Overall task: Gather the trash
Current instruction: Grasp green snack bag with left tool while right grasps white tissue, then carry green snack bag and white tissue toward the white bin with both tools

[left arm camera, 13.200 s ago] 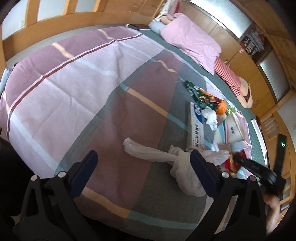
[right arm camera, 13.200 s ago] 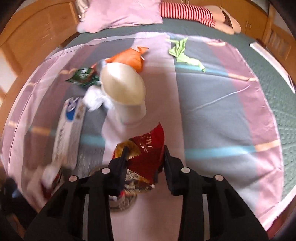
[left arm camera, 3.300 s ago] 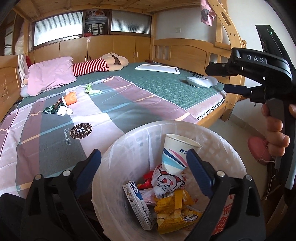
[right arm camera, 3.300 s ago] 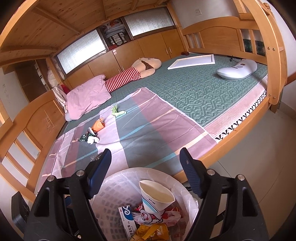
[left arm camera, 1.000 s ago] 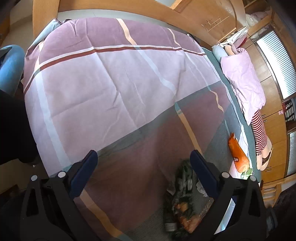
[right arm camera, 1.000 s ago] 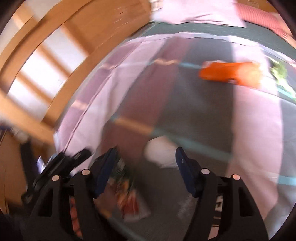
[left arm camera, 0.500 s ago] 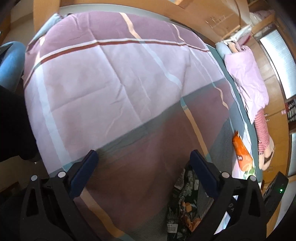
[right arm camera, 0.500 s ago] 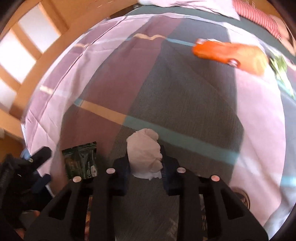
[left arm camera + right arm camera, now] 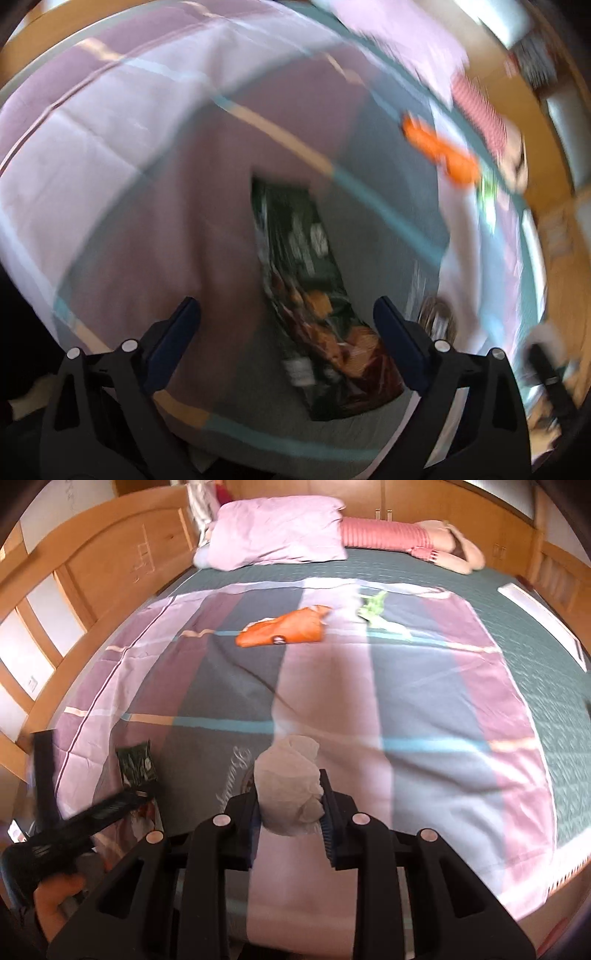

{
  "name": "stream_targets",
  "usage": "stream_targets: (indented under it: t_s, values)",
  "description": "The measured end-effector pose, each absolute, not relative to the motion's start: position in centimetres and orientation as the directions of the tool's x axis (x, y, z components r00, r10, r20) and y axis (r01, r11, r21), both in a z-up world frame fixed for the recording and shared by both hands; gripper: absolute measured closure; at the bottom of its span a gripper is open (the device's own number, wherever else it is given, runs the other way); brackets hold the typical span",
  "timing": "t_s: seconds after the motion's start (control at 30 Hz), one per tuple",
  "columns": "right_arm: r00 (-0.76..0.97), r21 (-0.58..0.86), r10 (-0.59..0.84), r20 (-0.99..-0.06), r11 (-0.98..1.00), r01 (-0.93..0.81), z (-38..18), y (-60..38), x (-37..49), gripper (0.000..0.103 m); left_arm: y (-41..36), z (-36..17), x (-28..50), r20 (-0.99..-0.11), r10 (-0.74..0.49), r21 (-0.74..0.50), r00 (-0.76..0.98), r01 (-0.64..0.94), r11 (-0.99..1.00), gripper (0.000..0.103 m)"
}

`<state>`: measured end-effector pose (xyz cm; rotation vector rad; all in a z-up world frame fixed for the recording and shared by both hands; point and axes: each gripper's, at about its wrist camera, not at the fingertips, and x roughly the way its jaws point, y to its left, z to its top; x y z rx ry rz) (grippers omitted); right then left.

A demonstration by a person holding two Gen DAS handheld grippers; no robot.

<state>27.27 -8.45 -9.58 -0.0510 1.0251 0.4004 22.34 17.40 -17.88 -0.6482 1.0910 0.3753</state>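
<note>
My right gripper [image 9: 290, 803] is shut on a crumpled white tissue [image 9: 290, 786] and holds it above the striped bedspread [image 9: 424, 716]. My left gripper [image 9: 286, 317] is open, just above a dark green snack wrapper [image 9: 306, 280] that lies flat between its fingers; the view is blurred. The same wrapper [image 9: 136, 762] shows at the left of the right wrist view, under the left gripper's body [image 9: 85, 823]. An orange wrapper [image 9: 284, 631] and a green scrap [image 9: 373, 607] lie farther up the bed. The orange wrapper also shows in the left wrist view [image 9: 439, 153].
A pink pillow [image 9: 277, 531] and a striped stuffed toy [image 9: 406, 541] lie at the head of the bed. A wooden headboard [image 9: 110, 554] runs along the left. A white flat item [image 9: 539, 613] lies on the green mattress at the right.
My right gripper has lifted the tissue off the bedspread and tilted up toward the pillow. My left gripper has moved over the green wrapper, which now sits between its fingers.
</note>
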Motion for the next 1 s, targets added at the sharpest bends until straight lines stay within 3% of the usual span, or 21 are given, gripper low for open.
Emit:
stream_targets:
  t_s: [0.23,0.5,0.57,0.63,0.73,0.83,1.0]
  values:
    - [0.445,0.192,0.295,-0.846,0.946,-0.262,-10.5,-11.3,25.0,0.075,11.7,-19.6,24.8,-0.946,0.122,0.012,0.302,-0.342,0.939,0.003]
    - [0.463,0.219,0.298,-0.835,0.951,-0.218,-10.1,-12.6,23.3,0.075,12.3,-19.7,24.9,-0.942,0.081,-0.039,0.325,-0.349,0.936,0.005]
    - [0.476,0.22,0.299,-0.827,0.951,-0.215,-9.7,-12.8,22.9,0.075,12.8,-19.2,24.5,-0.934,0.095,-0.041,0.345,-0.366,0.93,0.019]
    - [0.491,0.222,0.302,-0.817,0.951,-0.216,-9.2,-13.0,22.6,0.075,13.2,-18.4,23.9,-0.919,0.116,-0.039,0.377,-0.38,0.924,0.057]
    - [0.513,0.222,0.305,-0.802,0.95,-0.218,-8.6,-13.2,22.2,0.075,13.8,-17.9,23.5,-0.911,0.098,-0.074,0.402,-0.391,0.917,0.081]
    - [0.529,0.23,0.316,-0.787,0.947,-0.223,-7.9,-13.3,21.7,0.075,13.9,-17.6,23.7,-0.898,0.071,-0.12,0.433,-0.399,0.909,0.088]
    - [0.555,0.235,0.325,-0.766,0.945,-0.229,-7.2,-13.6,20.8,0.075,14.3,-15.3,22.7,-0.836,0.126,-0.137,0.535,-0.425,0.895,0.089]
